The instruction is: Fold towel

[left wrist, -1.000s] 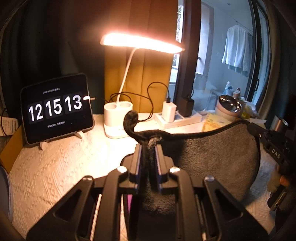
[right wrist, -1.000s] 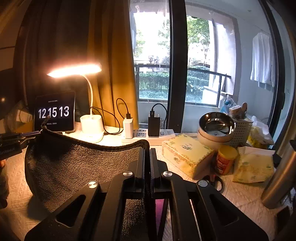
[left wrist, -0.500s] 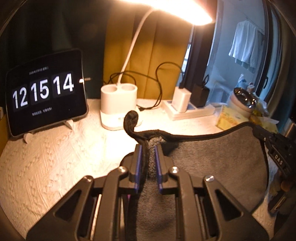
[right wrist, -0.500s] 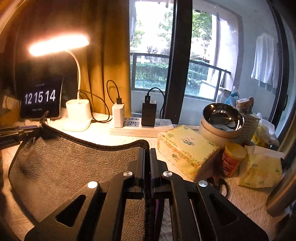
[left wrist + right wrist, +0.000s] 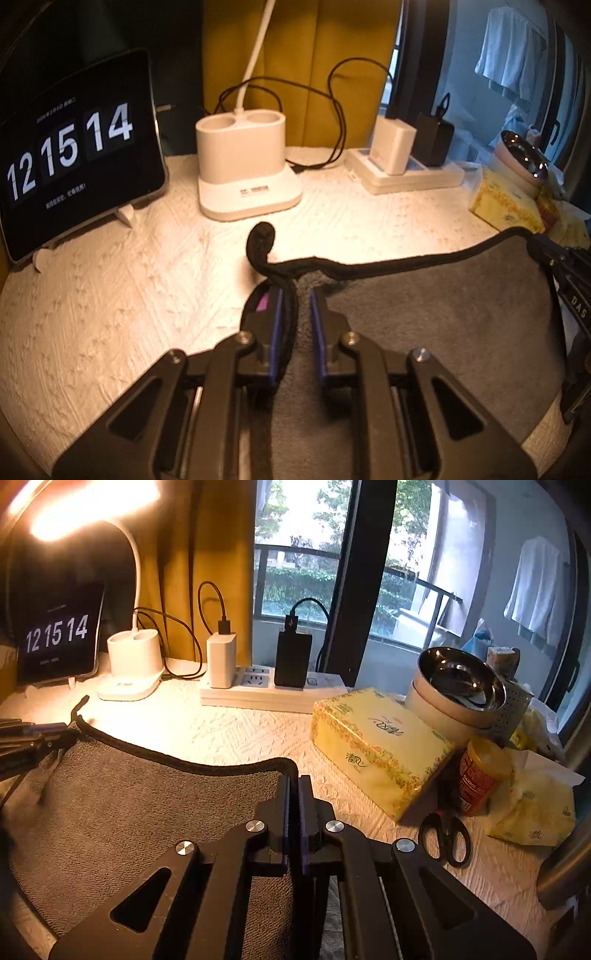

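Note:
A grey towel point(image 5: 424, 332) with a black hem is stretched low over the white table between my two grippers. My left gripper point(image 5: 295, 295) is shut on the towel's left corner; a black hem loop point(image 5: 261, 240) sticks up past its fingertips. My right gripper point(image 5: 293, 779) is shut on the towel point(image 5: 140, 812) at its right corner. The left gripper also shows at the left edge of the right wrist view point(image 5: 33, 734), and the right gripper shows at the right edge of the left wrist view point(image 5: 565, 269).
A tablet clock point(image 5: 74, 155), a white lamp base point(image 5: 243, 177) and a power strip with chargers point(image 5: 266, 690) stand at the back. A yellow tissue box point(image 5: 376, 746), steel bowls point(image 5: 461, 686), an orange jar point(image 5: 480, 775) and scissors point(image 5: 447, 838) lie right of the towel.
Both grippers have moved forward and down toward the table with the towel. The towel hangs lower and flatter, and the lamp head has left the left wrist view.

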Demonstrator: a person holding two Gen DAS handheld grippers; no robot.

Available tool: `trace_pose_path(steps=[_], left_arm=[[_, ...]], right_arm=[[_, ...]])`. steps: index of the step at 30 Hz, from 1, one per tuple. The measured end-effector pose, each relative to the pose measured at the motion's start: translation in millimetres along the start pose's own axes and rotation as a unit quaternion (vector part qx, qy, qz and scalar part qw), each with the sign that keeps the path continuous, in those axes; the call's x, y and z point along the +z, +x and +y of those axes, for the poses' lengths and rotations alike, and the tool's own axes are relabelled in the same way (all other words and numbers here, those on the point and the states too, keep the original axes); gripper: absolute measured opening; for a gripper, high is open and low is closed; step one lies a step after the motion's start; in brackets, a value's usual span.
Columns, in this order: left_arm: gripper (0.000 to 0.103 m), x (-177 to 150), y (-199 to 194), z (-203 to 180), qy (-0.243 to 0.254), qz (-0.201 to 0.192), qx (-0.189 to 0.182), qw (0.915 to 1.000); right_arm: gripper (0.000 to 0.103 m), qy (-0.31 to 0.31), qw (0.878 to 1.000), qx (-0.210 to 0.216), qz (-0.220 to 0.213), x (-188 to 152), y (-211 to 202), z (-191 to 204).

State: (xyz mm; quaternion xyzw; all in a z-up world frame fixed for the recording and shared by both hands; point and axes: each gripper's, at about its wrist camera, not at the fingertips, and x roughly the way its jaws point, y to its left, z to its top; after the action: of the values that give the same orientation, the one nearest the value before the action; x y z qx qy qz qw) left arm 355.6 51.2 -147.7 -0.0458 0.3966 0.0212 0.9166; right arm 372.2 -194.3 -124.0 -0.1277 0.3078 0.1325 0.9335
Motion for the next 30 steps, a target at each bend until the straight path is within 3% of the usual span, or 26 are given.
trace_pose_path(steps=[7, 9, 11, 12, 15, 24, 30], left_arm=[[0.029, 3, 6, 2, -0.007, 0.01, 0.005, 0.9999], [0.042, 5, 5, 5, -0.018, 0.007, 0.0, 0.9998], [0.074, 4, 0, 8, -0.027, 0.001, -0.007, 0.9996], [0.078, 4, -3, 9, -0.029, -0.002, -0.008, 0.9996], [0.081, 4, -11, 7, -0.026, -0.007, -0.007, 0.9996], [0.083, -4, -34, 6, -0.043, -0.013, -0.009, 0.999], [0.088, -7, -53, 10, -0.053, -0.029, -0.005, 0.9981]], right_arm=[[0.005, 0.006, 1.0, -0.007, 0.025, 1, 9, -2], [0.006, 0.013, 0.999, -0.007, 0.028, 1, 10, -4], [0.01, 0.019, 0.999, -0.005, 0.032, 0, 11, -6], [0.014, 0.022, 0.999, -0.004, 0.033, 0, 11, -7], [0.031, 0.028, 0.999, 0.0, 0.039, 0, 12, -8], [0.041, 0.029, 0.999, 0.005, 0.044, 0, 3, -4], [0.042, 0.041, 0.999, 0.011, 0.028, -2, -25, -6]])
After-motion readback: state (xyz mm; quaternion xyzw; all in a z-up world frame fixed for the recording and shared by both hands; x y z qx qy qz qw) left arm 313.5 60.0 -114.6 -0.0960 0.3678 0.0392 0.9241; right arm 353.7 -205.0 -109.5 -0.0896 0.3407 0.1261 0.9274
